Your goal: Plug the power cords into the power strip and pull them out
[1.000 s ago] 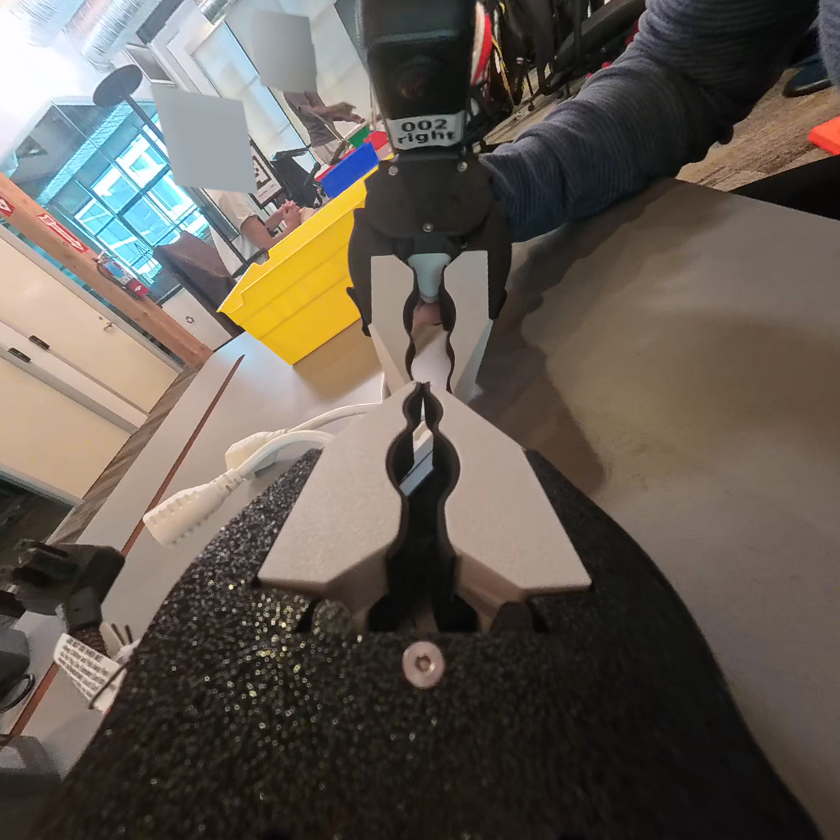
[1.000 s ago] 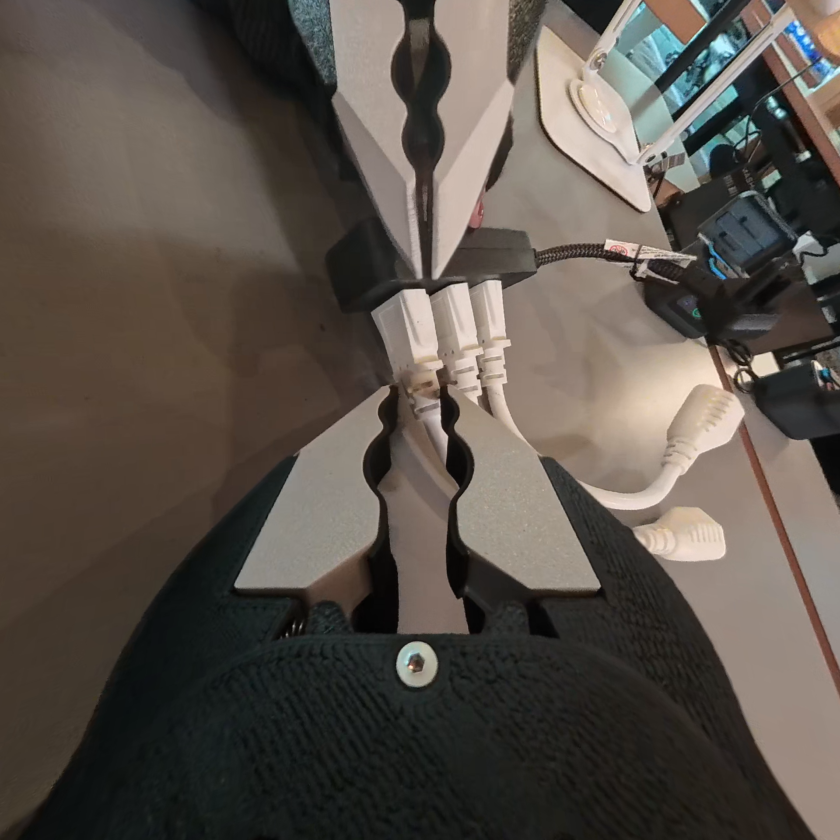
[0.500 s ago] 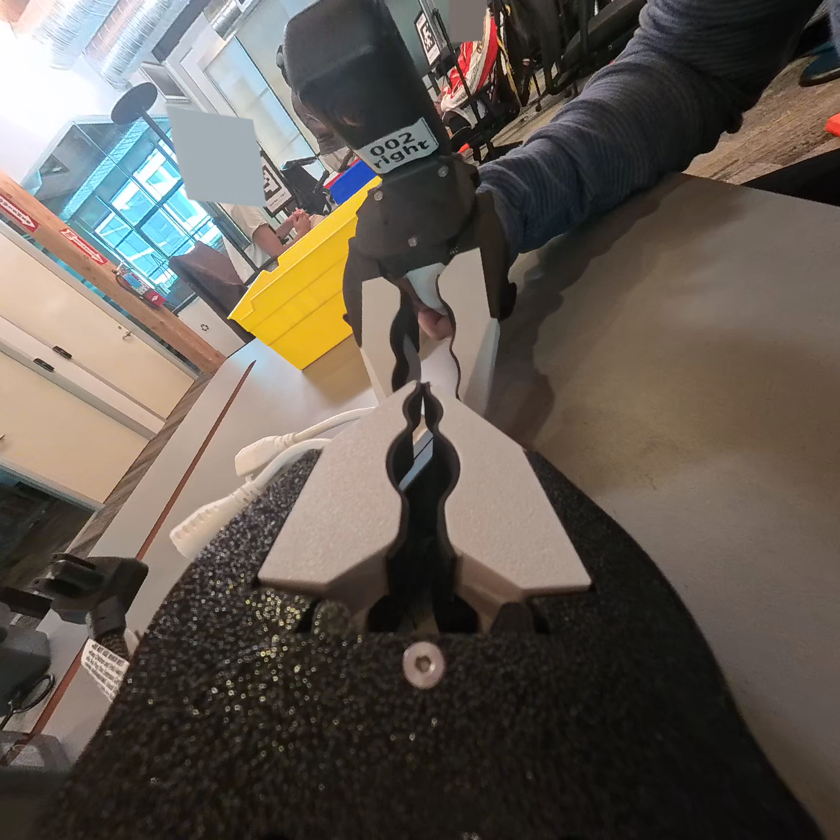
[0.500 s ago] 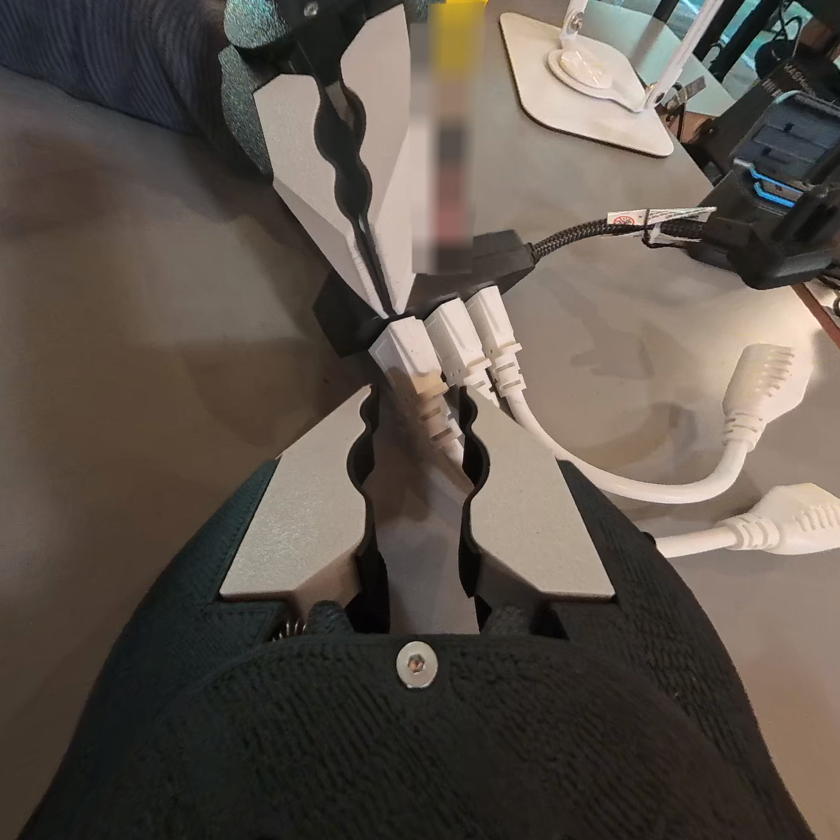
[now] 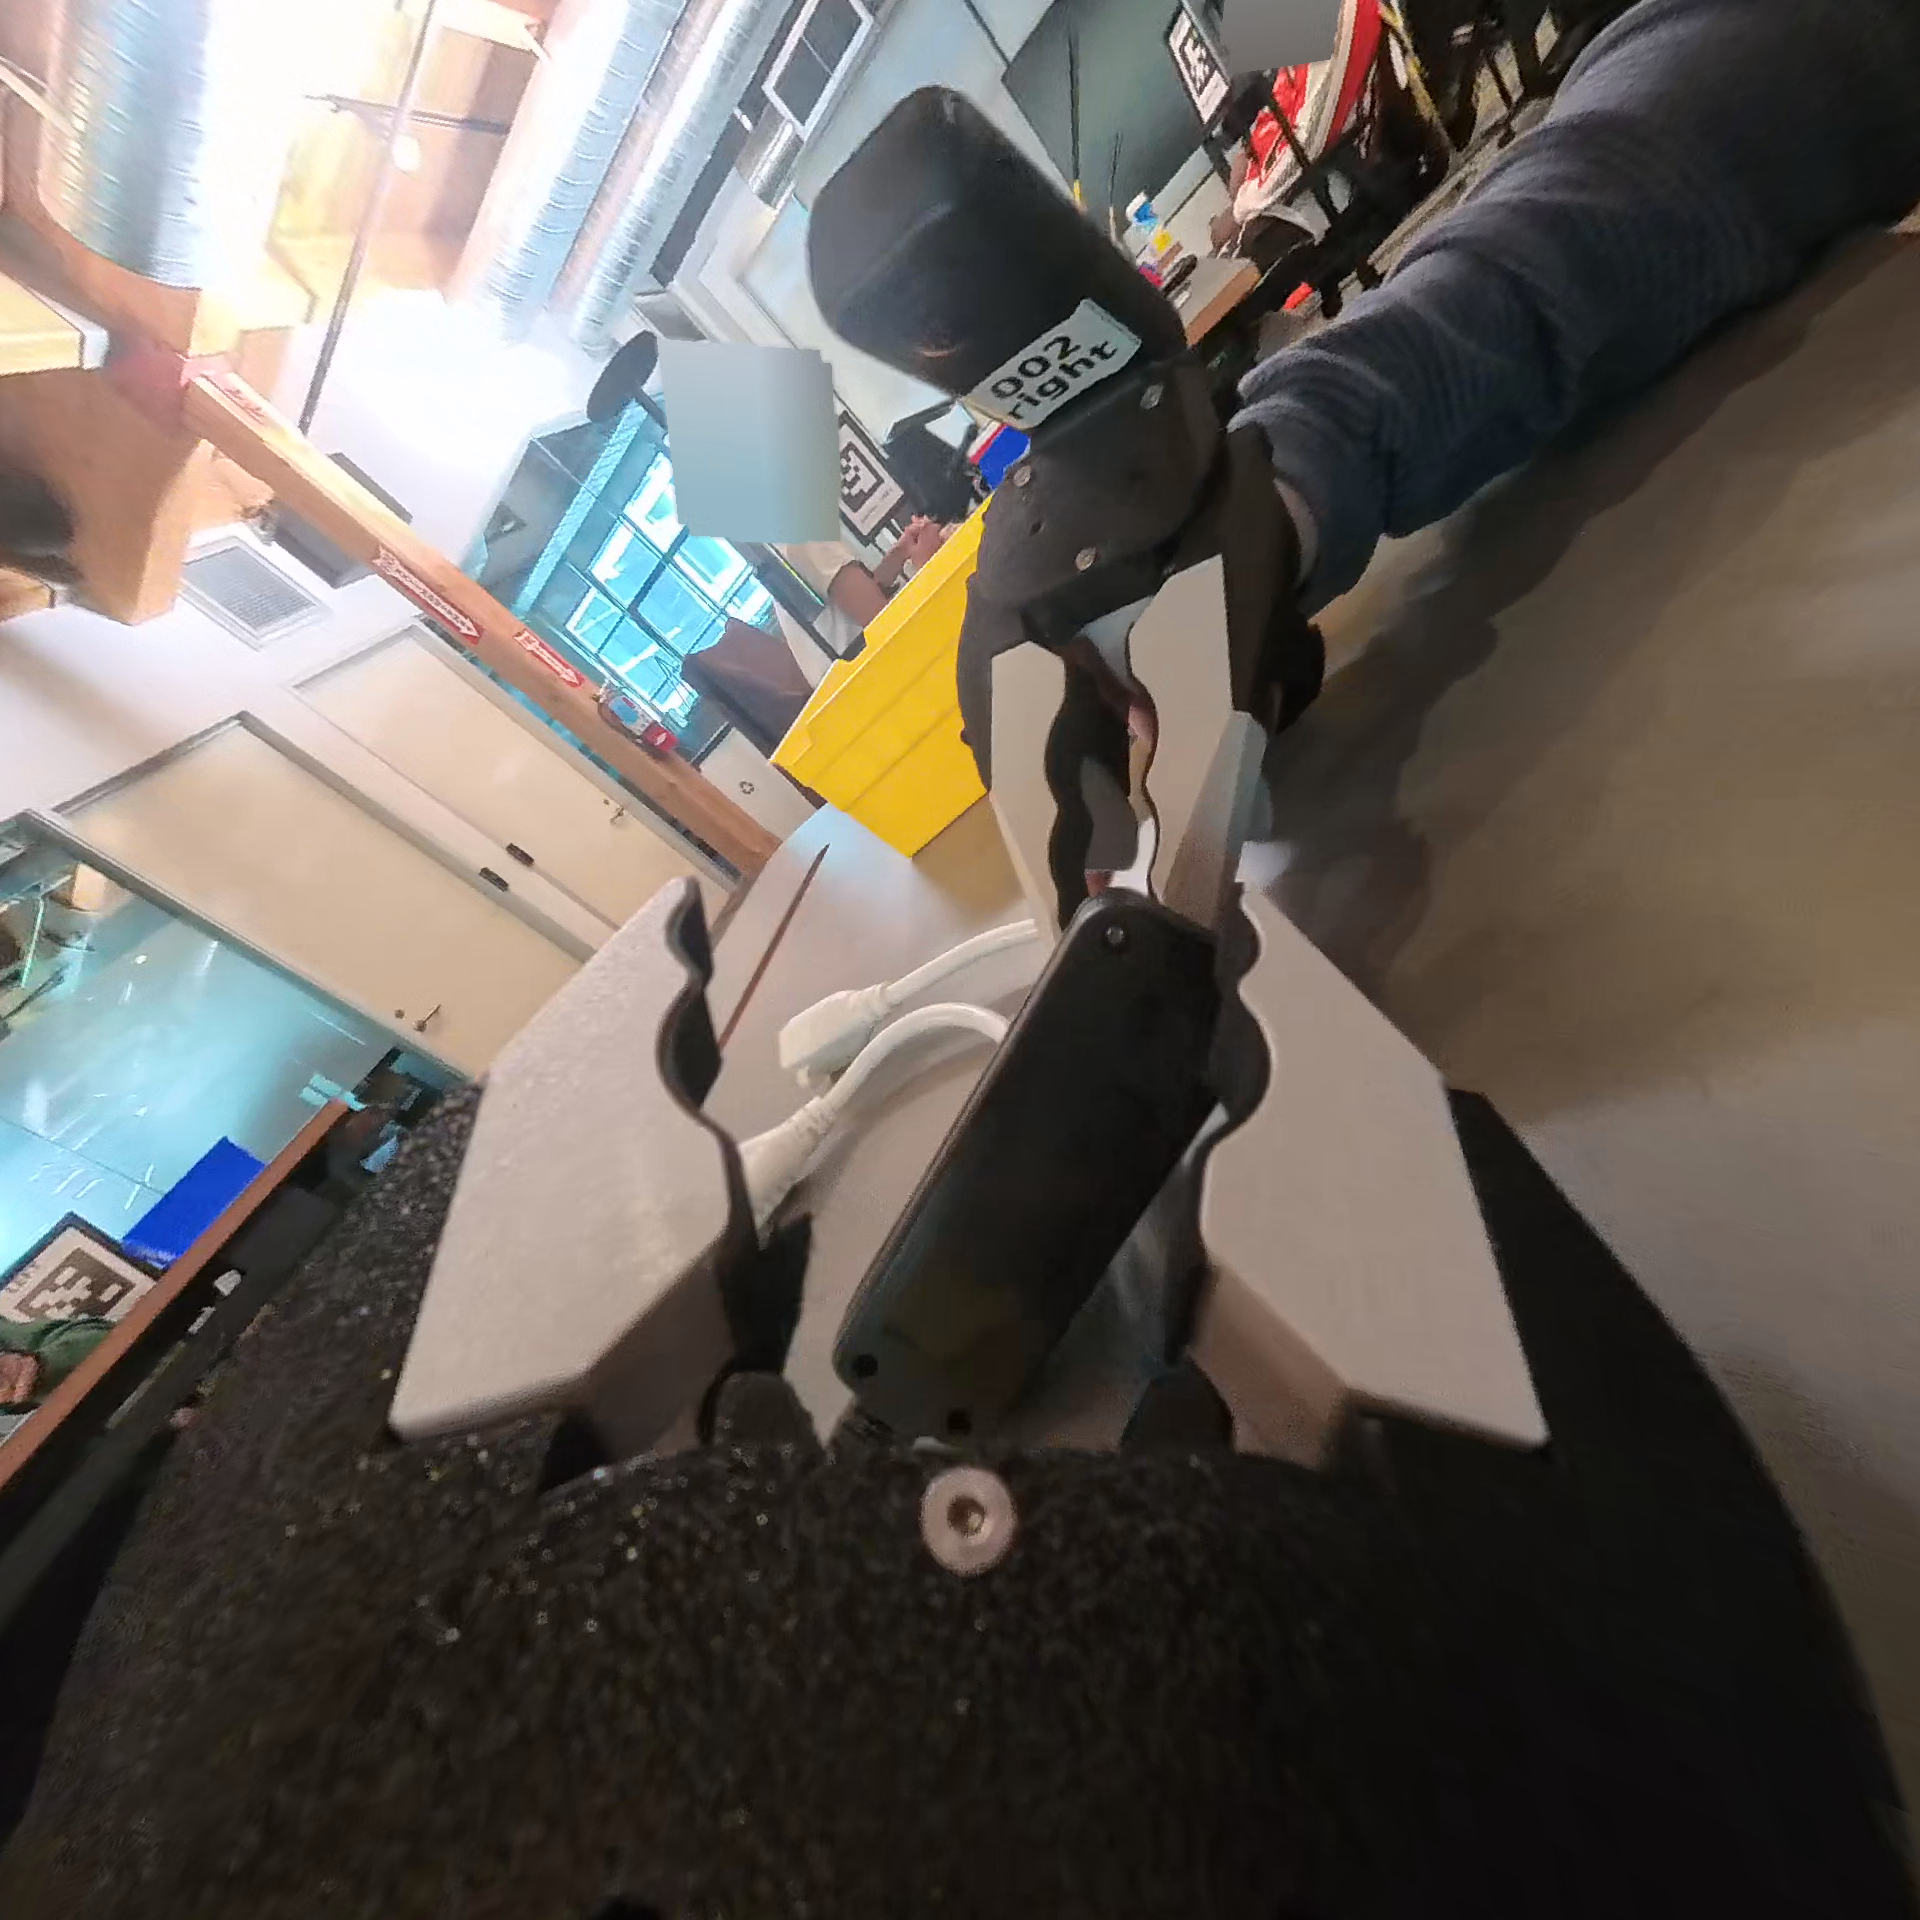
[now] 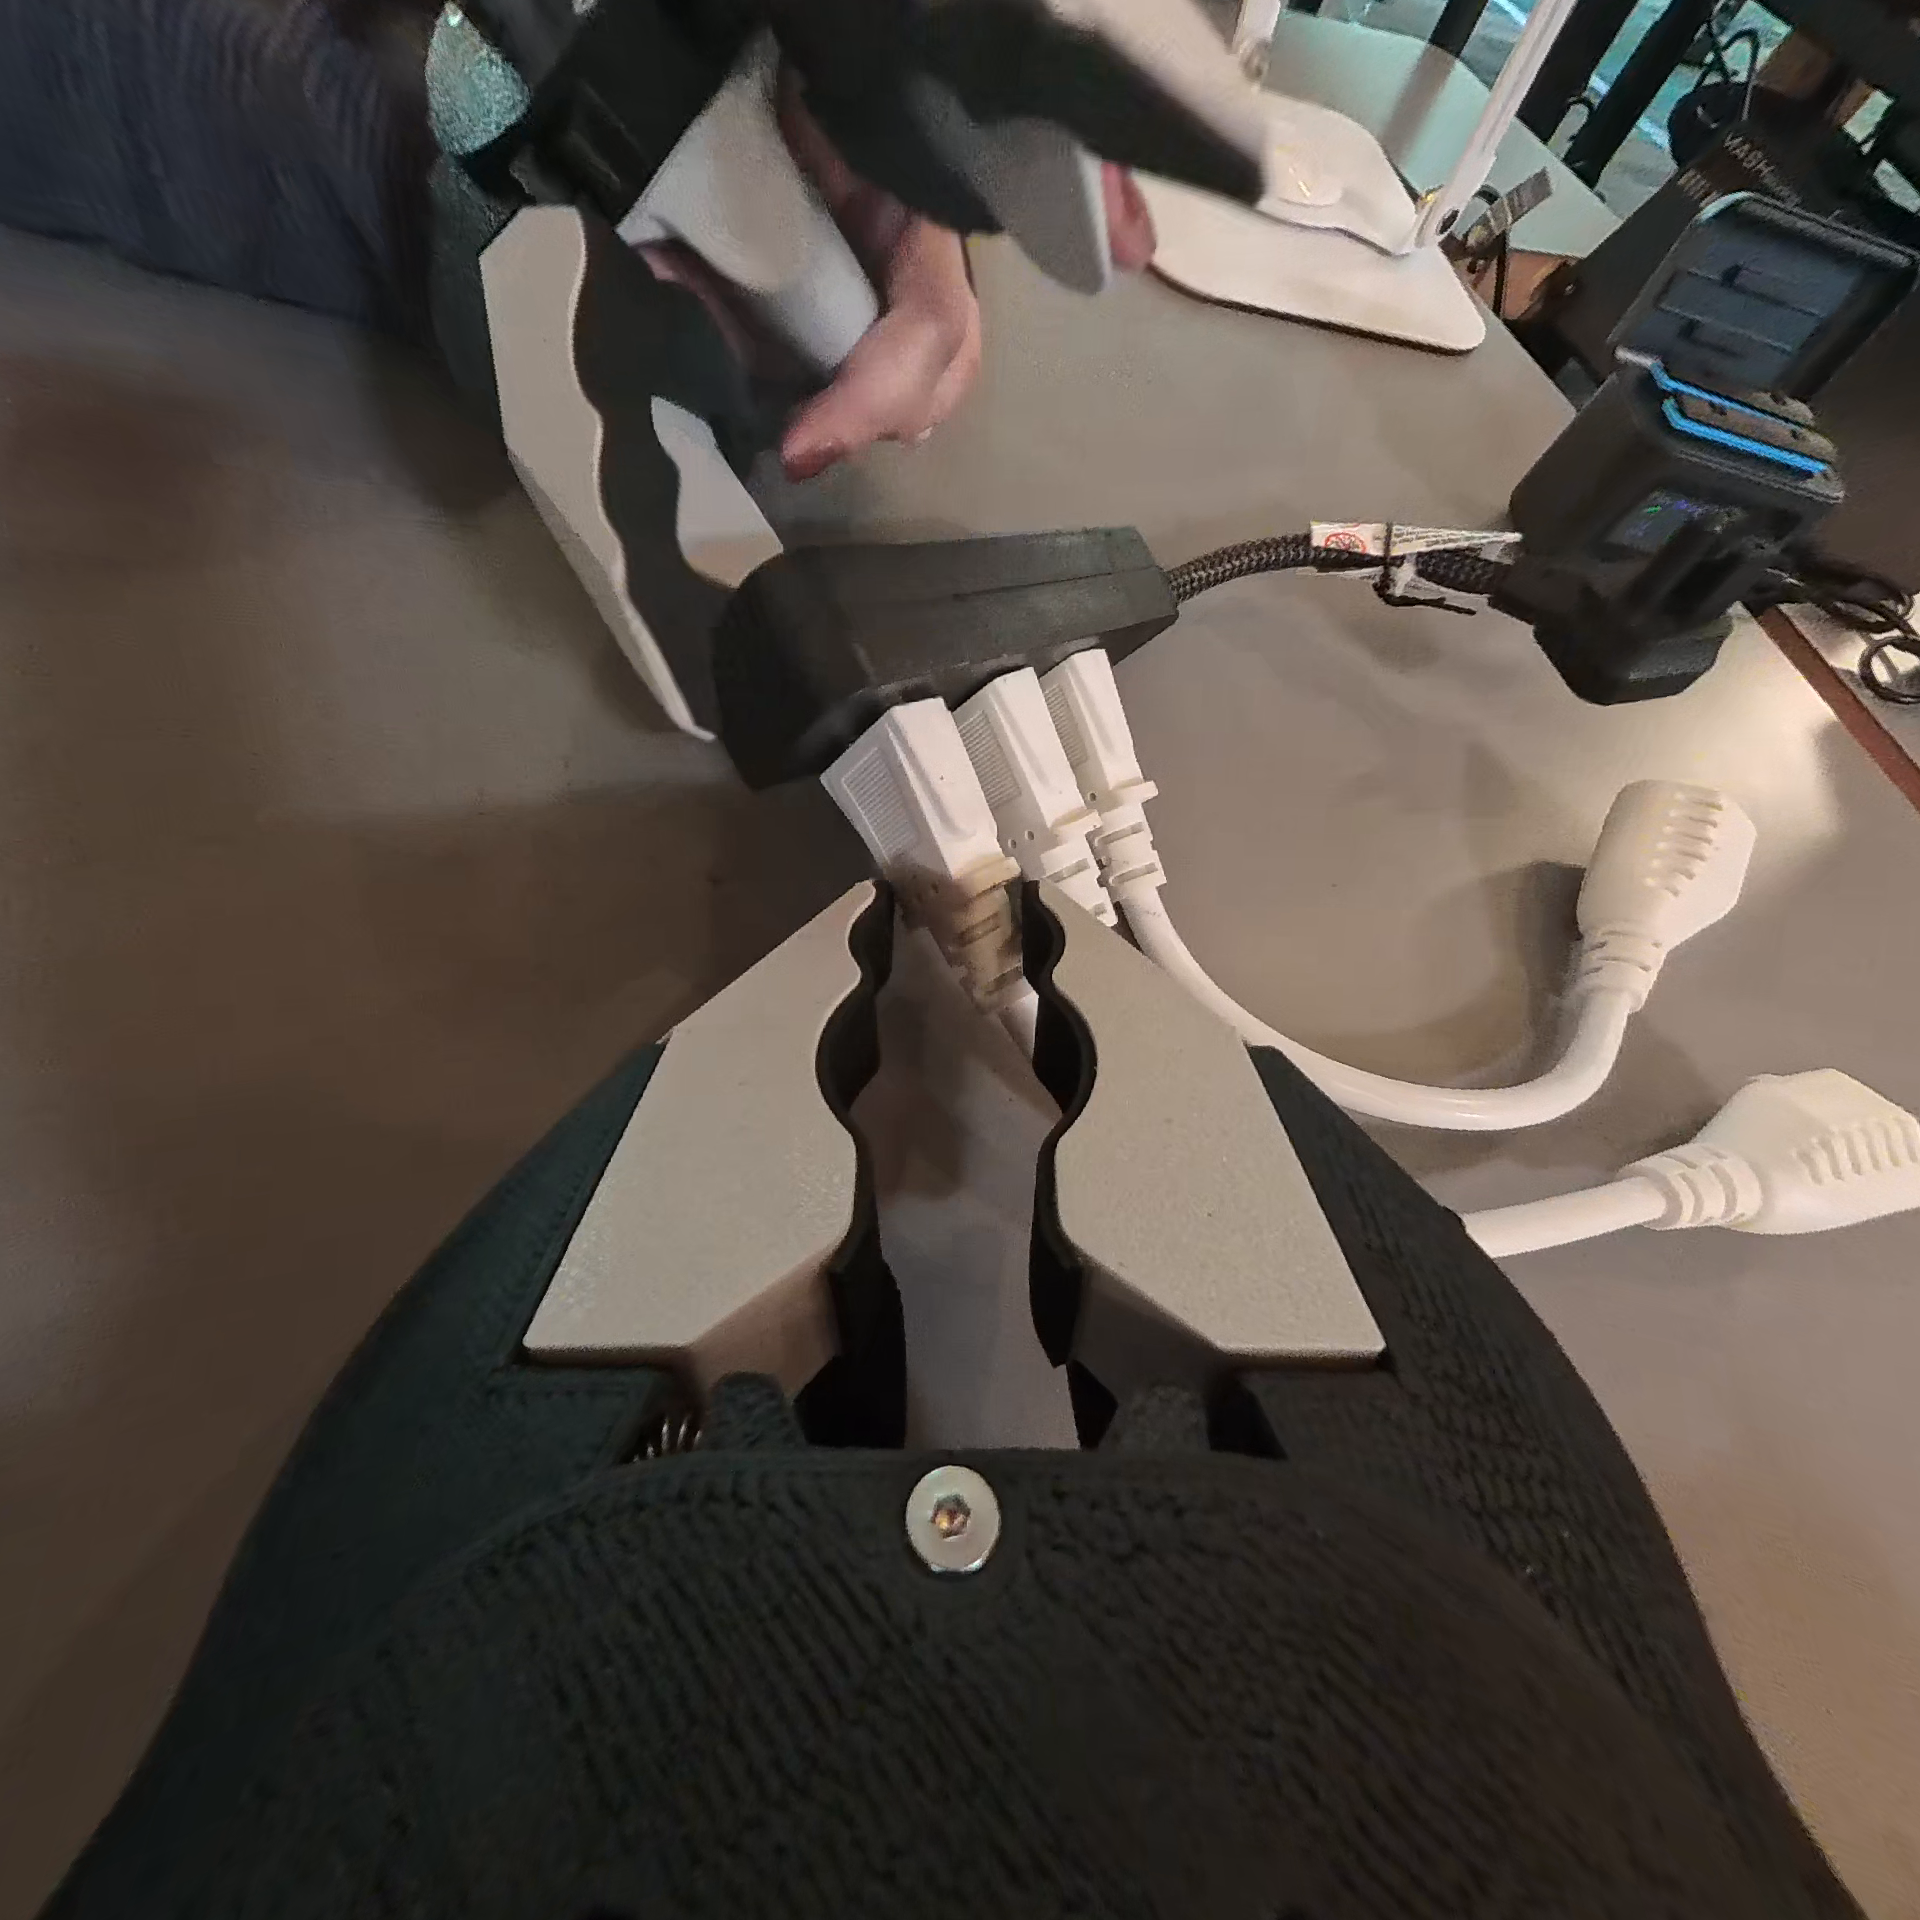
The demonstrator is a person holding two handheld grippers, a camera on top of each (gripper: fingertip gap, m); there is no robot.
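The black power strip (image 6: 935,613) lies on the grey table with three white plugs (image 6: 914,800) in its sockets, facing my right gripper. My right gripper (image 6: 956,914) stands part open, its fingertips either side of the leftmost plug's strain relief. My left gripper (image 5: 966,914) is wide open. The power strip (image 5: 1039,1174) lies loose between its fingers, close to the right one. The left gripper (image 6: 717,613) also shows in the right wrist view behind the strip, blurred, with a hand on it. The right gripper (image 5: 1132,862) shows in the left wrist view beyond the strip's far end.
The white cords' free socket ends (image 6: 1652,862) lie on the table at right. A braided black cable (image 6: 1247,566) runs from the strip to a black box (image 6: 1704,499). A white lamp base (image 6: 1330,239) stands behind. A yellow bin (image 5: 894,707) sits on the table's far end.
My left gripper was shut on the power strip and has opened wide, letting it go. My right gripper has loosened on the leftmost cord and drawn back a little.
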